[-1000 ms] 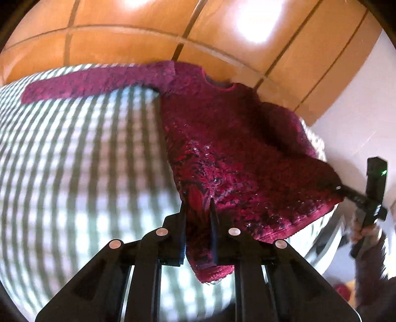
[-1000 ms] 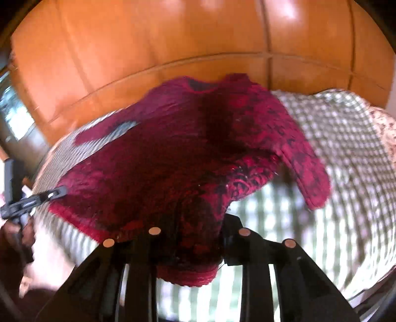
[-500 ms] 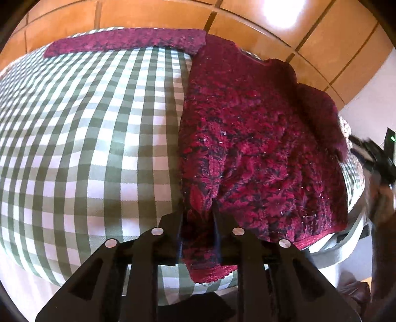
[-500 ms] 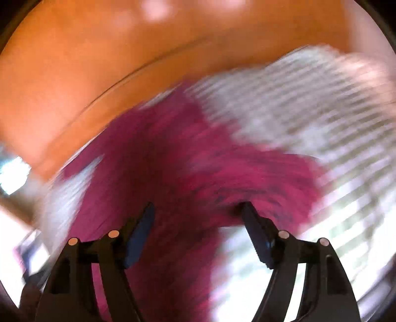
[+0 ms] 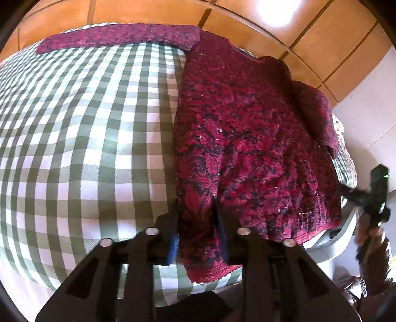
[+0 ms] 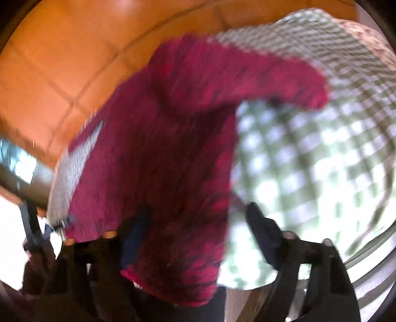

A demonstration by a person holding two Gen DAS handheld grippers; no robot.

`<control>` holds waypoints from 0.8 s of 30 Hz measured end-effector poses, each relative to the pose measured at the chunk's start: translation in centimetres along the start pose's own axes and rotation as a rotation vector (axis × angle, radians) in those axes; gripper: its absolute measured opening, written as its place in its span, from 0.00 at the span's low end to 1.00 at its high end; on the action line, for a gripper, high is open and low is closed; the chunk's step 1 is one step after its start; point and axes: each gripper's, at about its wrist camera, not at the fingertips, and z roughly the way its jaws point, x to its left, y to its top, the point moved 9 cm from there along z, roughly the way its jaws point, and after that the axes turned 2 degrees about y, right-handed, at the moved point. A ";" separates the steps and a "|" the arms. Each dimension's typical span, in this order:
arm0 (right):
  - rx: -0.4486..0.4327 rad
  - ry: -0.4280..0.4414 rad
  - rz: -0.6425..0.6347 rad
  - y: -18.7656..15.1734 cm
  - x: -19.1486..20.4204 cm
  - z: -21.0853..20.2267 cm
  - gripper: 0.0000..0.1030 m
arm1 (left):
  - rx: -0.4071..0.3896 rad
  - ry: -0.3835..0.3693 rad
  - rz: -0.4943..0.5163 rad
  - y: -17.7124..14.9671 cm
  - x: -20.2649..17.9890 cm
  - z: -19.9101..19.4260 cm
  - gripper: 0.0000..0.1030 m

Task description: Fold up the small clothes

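A dark red patterned knit sweater [image 5: 247, 138] lies flat on a green and white checked cloth [image 5: 86, 138], one sleeve stretched out to the far left. My left gripper [image 5: 198, 223] is shut on the sweater's near hem corner. In the blurred right wrist view the sweater [image 6: 168, 148] fills the middle, and my right gripper [image 6: 198, 223] is open with its fingers wide apart over the hem, holding nothing. The right gripper also shows in the left wrist view [image 5: 376, 193], off the table's right edge.
The checked cloth covers a table whose near edge [image 5: 217, 284] drops off just below the hem. An orange tiled floor [image 5: 272, 14] lies beyond the table. A pale wall [image 5: 366, 111] stands to the right.
My right gripper let go of the hem, opened wide and pulled back to the right. The sweater dropped from lifted to flat on the cloth. My left gripper stays shut on the hem.
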 end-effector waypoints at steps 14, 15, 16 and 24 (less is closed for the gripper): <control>-0.024 -0.296 -0.218 2.0 -2.0 -1.6 0.23 | 0.051 -0.073 0.149 -2.1 -5.0 -0.3 0.16; -0.018 -0.306 -0.206 1.3 -2.4 -1.3 0.31 | 0.064 -0.070 0.120 -2.0 -4.4 0.2 0.19; -0.029 -0.305 -0.199 0.8 -3.0 -1.4 0.33 | 0.062 -0.080 0.103 -1.8 -4.2 0.1 0.21; -0.209 -0.229 -0.154 2.9 0.1 -5.6 0.72 | -0.145 -0.011 -0.162 5.2 3.5 -3.7 0.62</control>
